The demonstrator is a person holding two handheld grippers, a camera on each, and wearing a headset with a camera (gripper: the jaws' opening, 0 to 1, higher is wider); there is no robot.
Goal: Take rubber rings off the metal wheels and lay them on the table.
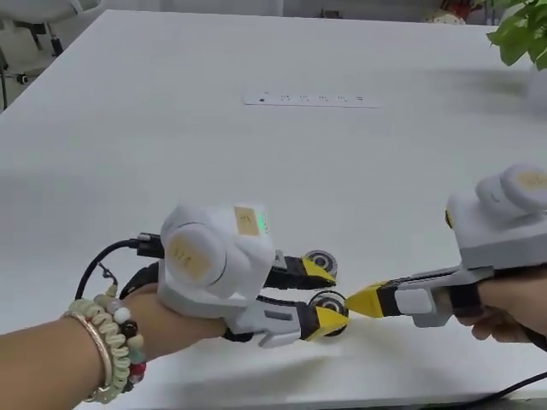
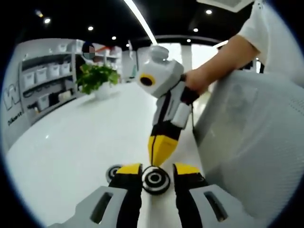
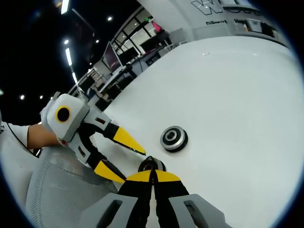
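White table (image 1: 256, 154) in a bright room. Left gripper (image 1: 335, 296) clenched one metal wheel (image 2: 156, 179), prob. to steady it. A second wheel (image 1: 321, 261) lay free at its 12 o'clock. From 3 o'clock, right gripper (image 1: 350, 305), jaws pressed together, met its rubber ring (image 2: 145, 184), apparently to pry it off.

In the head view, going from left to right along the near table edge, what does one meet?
Bead bracelets, left tongs, right tongs. The wheel between the left tongs overlaps them, so I omit it.
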